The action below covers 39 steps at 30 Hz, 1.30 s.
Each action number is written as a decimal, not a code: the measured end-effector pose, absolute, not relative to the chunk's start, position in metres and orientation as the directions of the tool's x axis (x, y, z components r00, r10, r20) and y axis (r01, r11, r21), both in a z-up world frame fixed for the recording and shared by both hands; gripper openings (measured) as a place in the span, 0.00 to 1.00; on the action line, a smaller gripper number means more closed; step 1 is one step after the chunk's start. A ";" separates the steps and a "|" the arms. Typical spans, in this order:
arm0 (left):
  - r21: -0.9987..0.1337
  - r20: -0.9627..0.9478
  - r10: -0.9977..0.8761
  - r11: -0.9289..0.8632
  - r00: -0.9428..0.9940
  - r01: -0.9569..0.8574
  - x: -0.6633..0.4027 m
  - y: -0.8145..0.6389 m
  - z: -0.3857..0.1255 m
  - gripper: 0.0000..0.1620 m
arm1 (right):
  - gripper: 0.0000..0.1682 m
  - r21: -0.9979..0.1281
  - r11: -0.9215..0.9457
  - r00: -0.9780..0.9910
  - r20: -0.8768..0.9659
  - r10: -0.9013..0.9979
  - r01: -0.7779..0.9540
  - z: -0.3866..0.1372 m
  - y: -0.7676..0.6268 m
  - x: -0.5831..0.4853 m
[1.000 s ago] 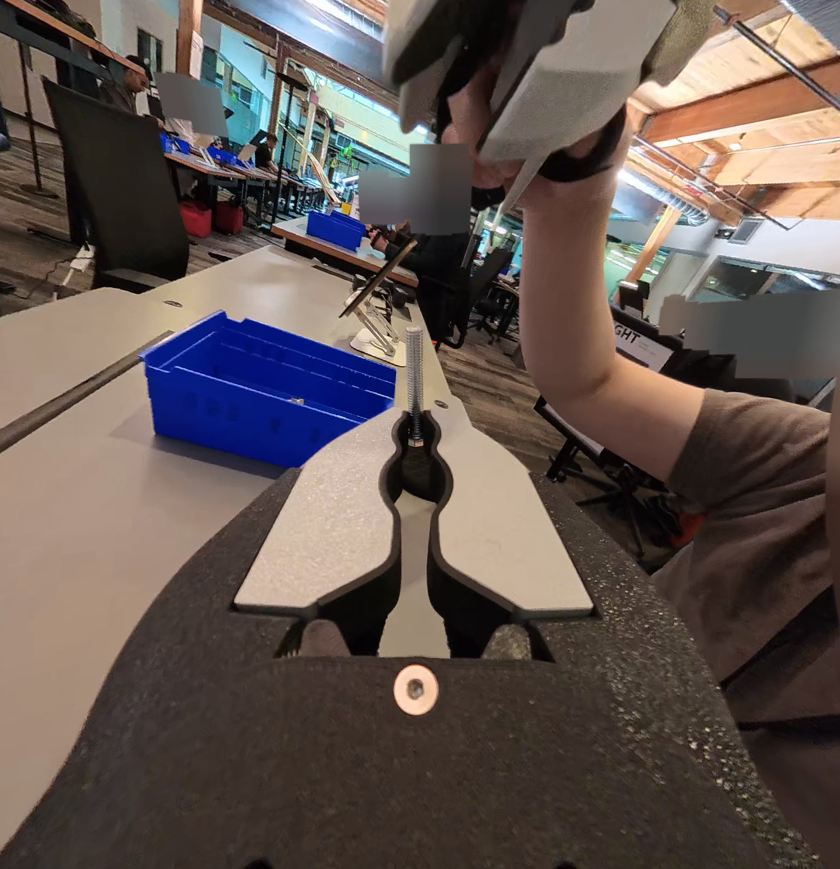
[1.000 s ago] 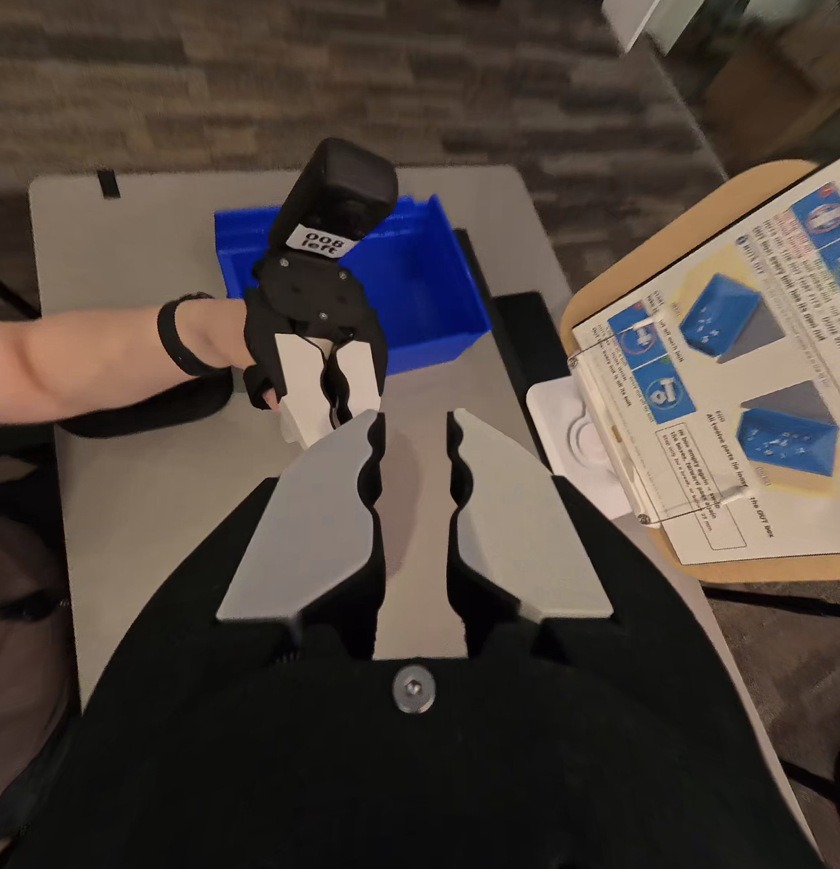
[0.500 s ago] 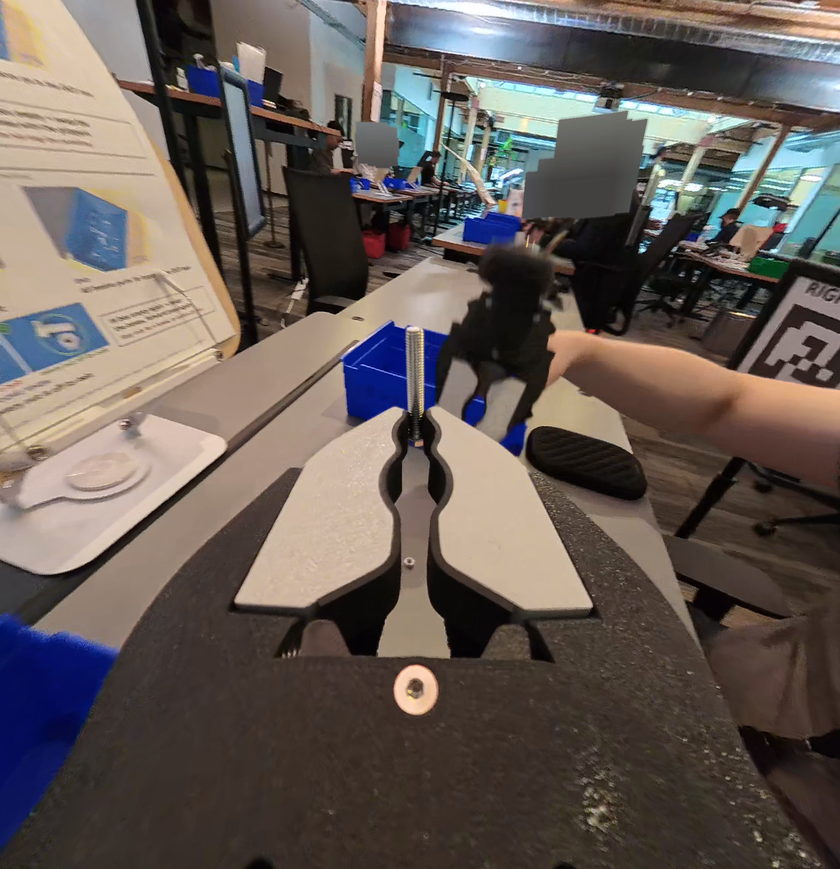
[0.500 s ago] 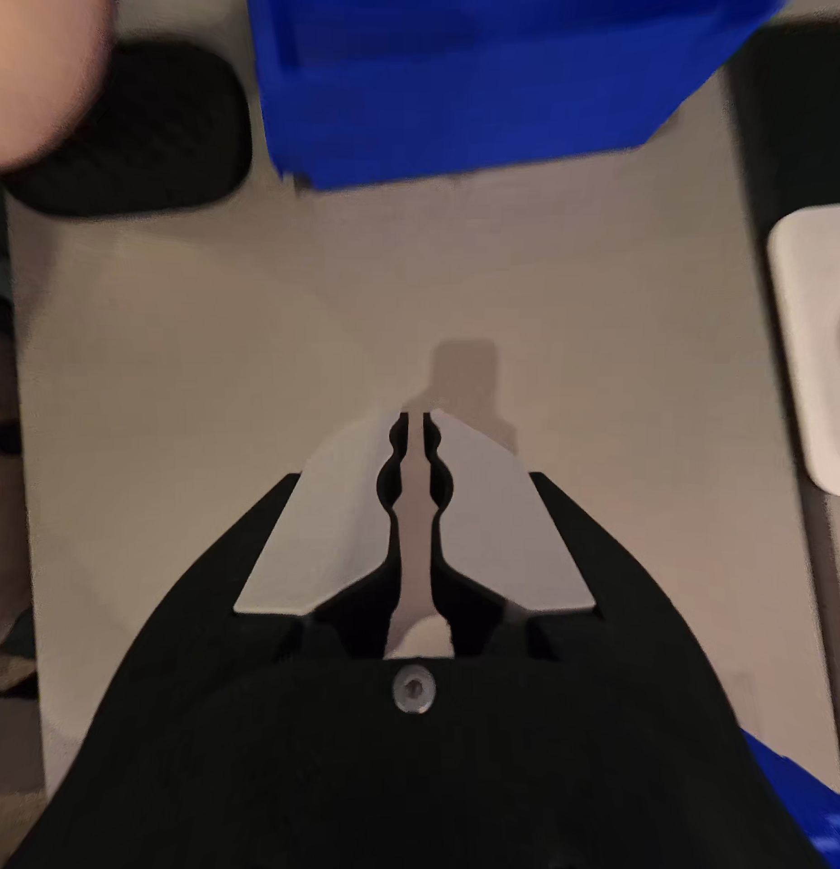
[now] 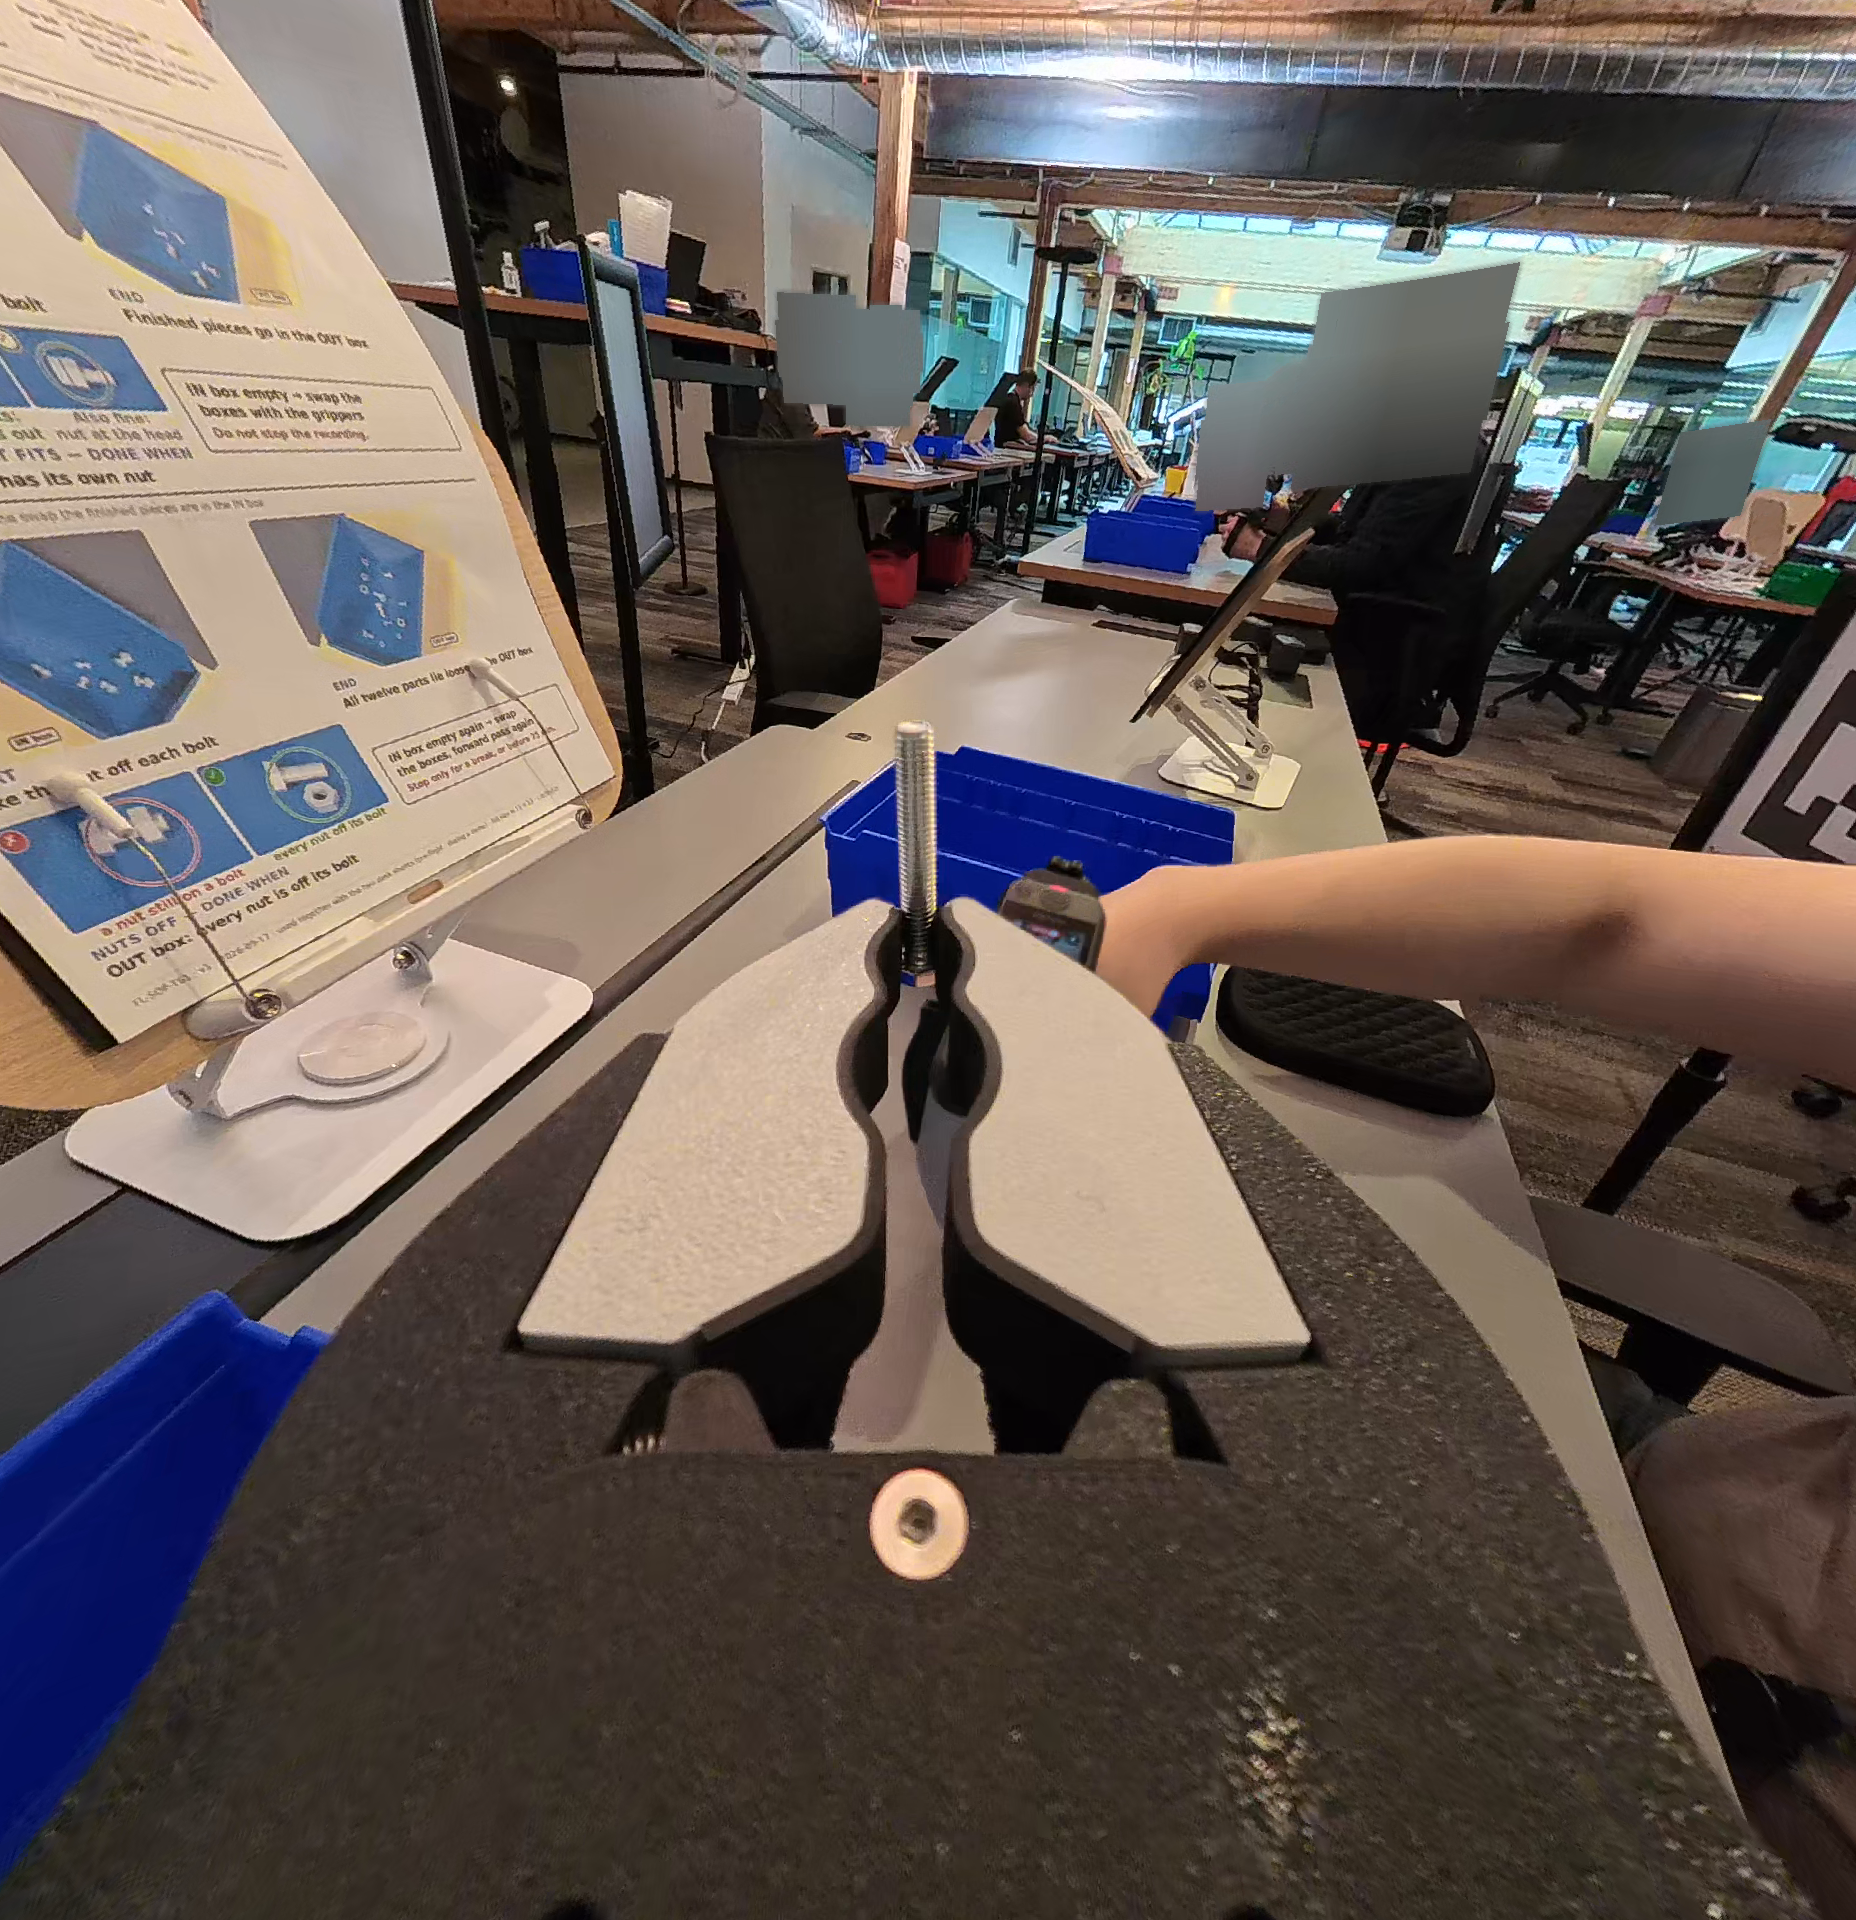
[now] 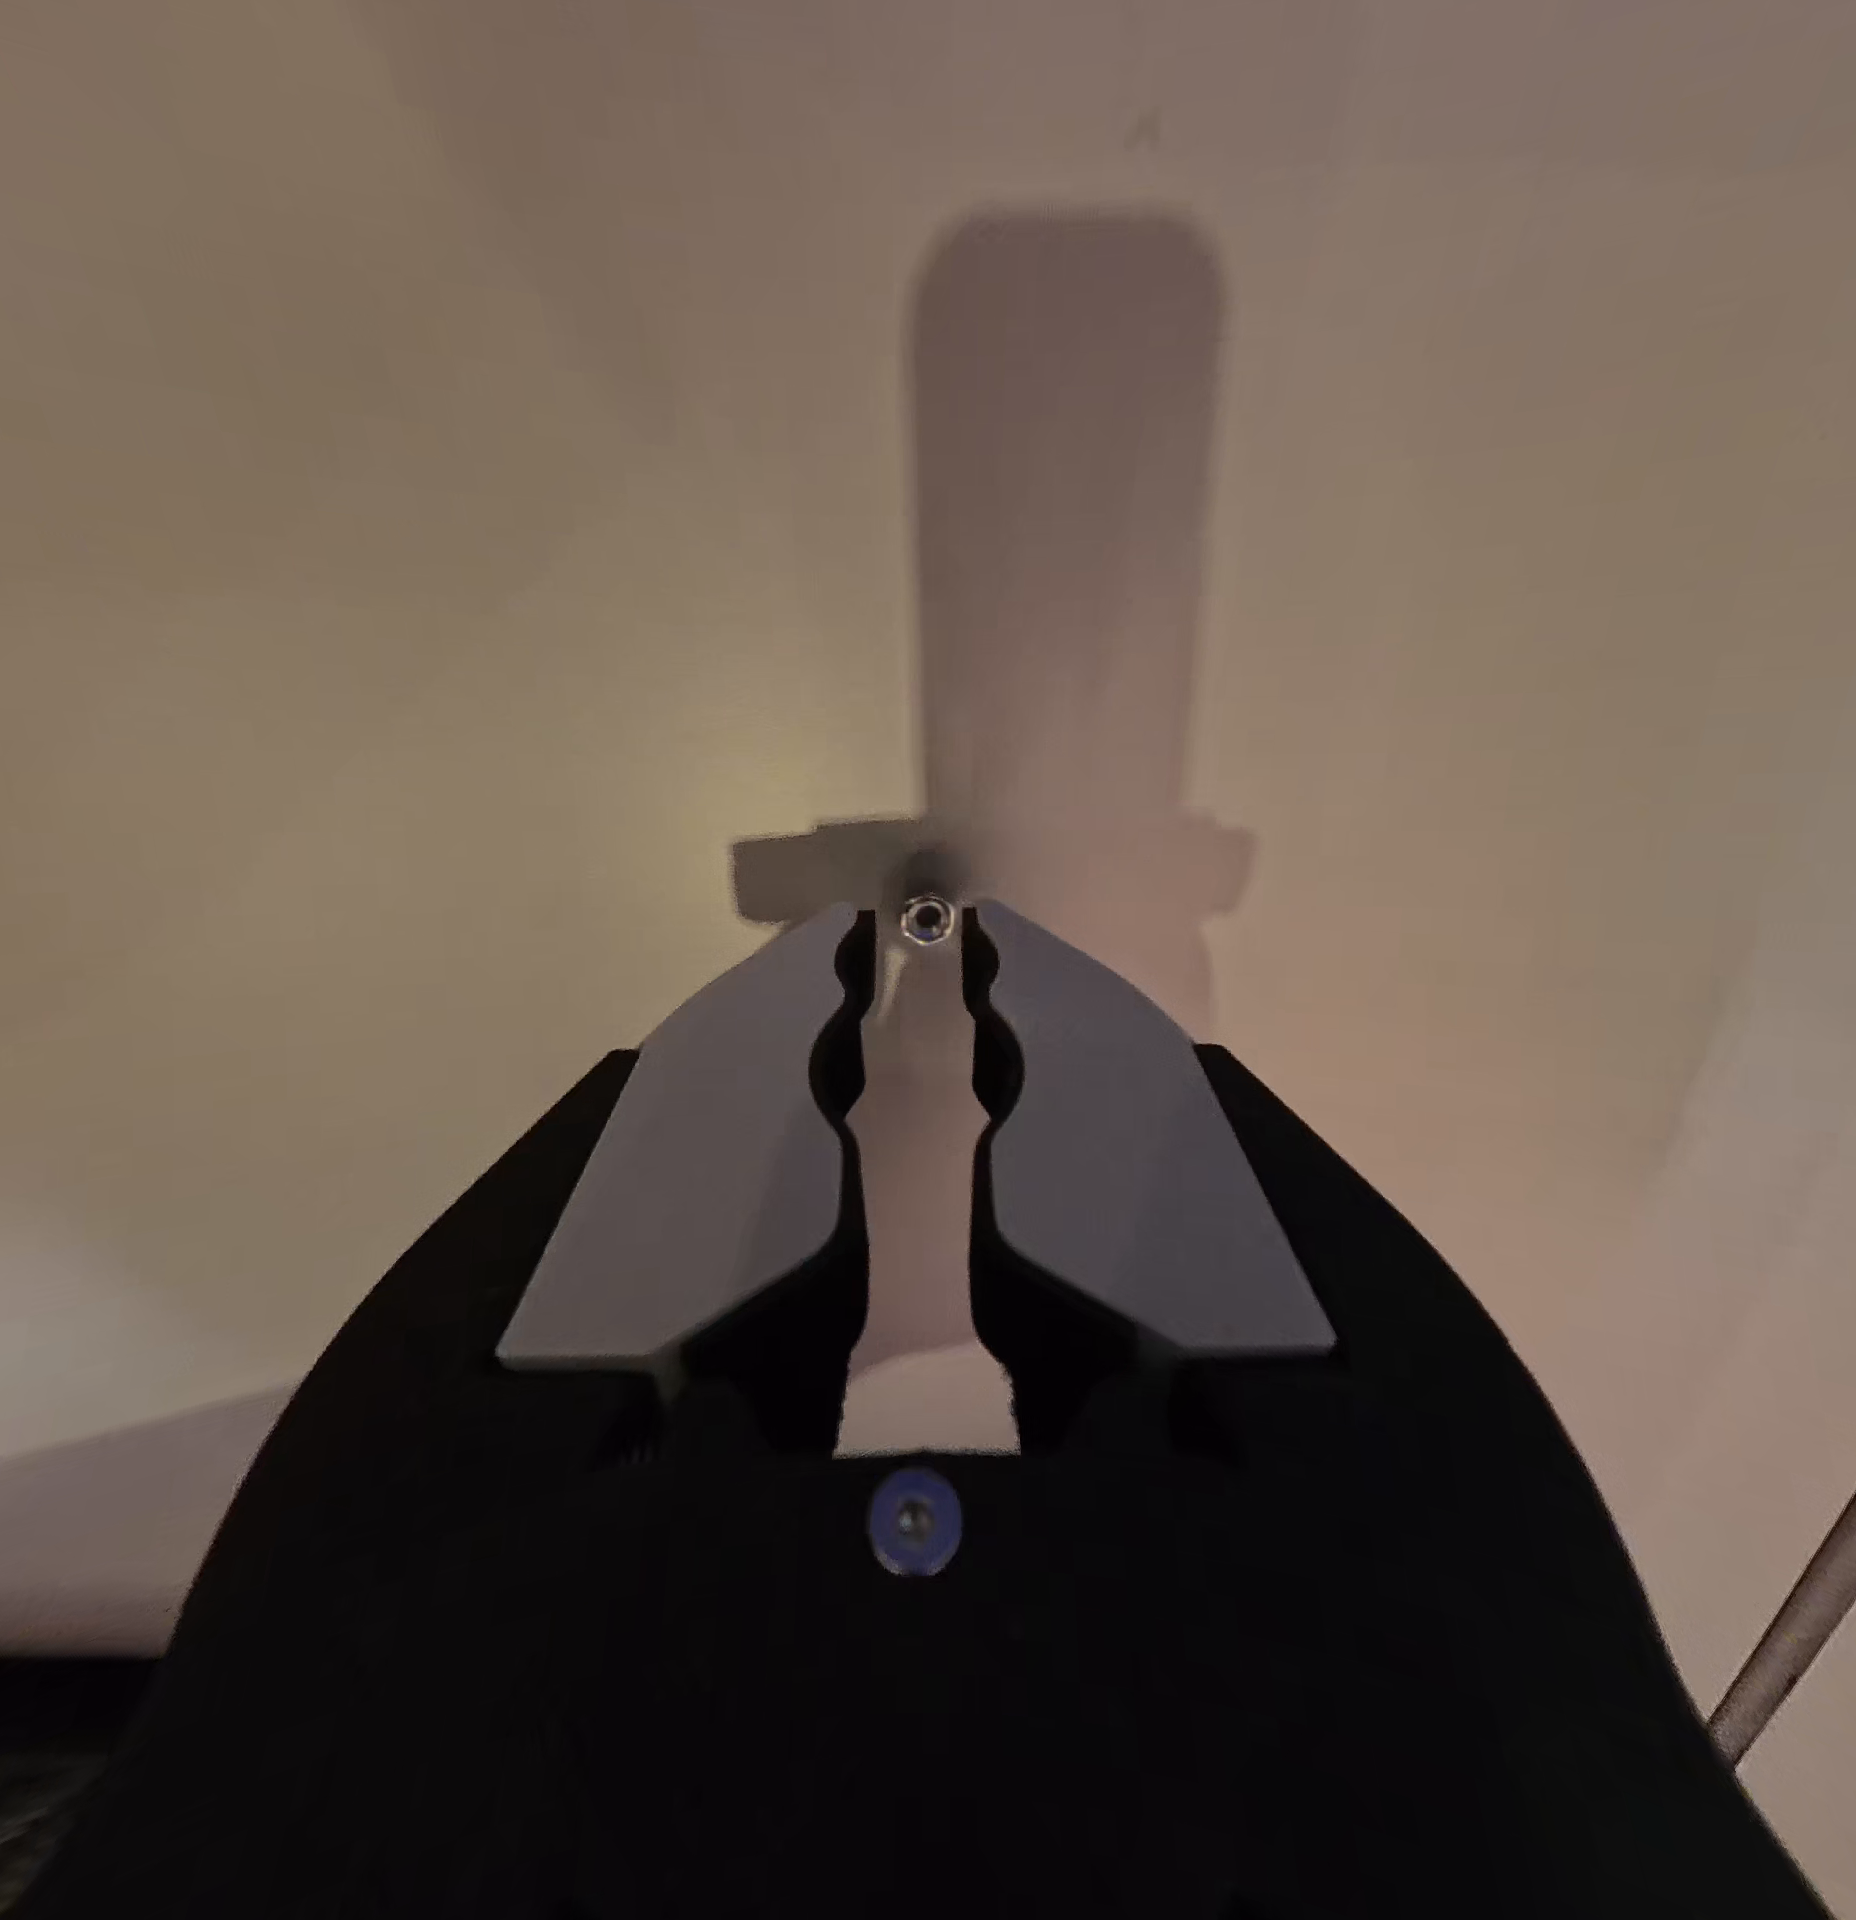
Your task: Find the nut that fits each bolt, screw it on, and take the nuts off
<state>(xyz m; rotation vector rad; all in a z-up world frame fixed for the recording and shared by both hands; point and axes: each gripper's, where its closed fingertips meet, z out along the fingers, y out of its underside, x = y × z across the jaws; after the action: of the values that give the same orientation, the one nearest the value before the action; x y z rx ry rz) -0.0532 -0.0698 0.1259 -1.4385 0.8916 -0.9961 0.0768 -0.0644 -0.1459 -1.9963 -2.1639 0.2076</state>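
Left gripper (image 5: pixel 919 940) clamped on long silver threaded bolt (image 5: pixel 915 821), shaft upright above fingertips. Right gripper (image 6: pixel 922 925) tips just above grey tabletop (image 6: pixel 384 520), narrow gap between them, small silver hex nut (image 6: pixel 925 921) sitting in that gap; contact unclear. Farther in left view: blue plastic bin (image 5: pixel 1080 831), black wrist pad (image 5: pixel 1355 1039), instruction sheet on stand (image 5: pixel 228 540).

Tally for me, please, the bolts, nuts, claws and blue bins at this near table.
Bolts: 1, the bolt upright in the left claw
Nuts: 1, the nut at the tips of the right claw
Claws: 2
Blue bins: 2, the far bin and the near bin
Total: 6
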 end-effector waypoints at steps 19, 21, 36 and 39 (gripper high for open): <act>-0.994 0.099 -0.941 -0.110 0.323 -0.015 -0.043 -0.073 0.123 0.03 | 0.09 -0.179 0.049 -0.047 0.014 0.999 0.983 -0.157 -0.058 0.080; -0.994 0.099 -0.941 -0.112 0.324 -0.022 -0.041 -0.073 0.122 0.03 | 0.07 -0.178 0.058 -0.056 0.016 0.998 0.982 -0.157 -0.059 0.080; -0.986 0.129 -0.936 -0.156 0.327 -0.059 -0.034 -0.062 0.105 0.03 | 0.07 -0.248 0.122 -0.098 0.106 0.989 0.961 -0.073 -0.067 0.097; -0.980 0.156 -0.942 -0.185 0.296 -0.073 -0.020 -0.060 0.096 0.03 | 0.07 -0.291 0.124 -0.098 0.104 0.990 0.949 -0.016 -0.073 0.103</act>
<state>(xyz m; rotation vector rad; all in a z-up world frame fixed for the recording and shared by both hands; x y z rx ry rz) -0.0201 -0.0602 0.0958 -1.5333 0.9703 -1.0593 0.1030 -0.0734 -0.0161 -1.9025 -2.1328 0.2164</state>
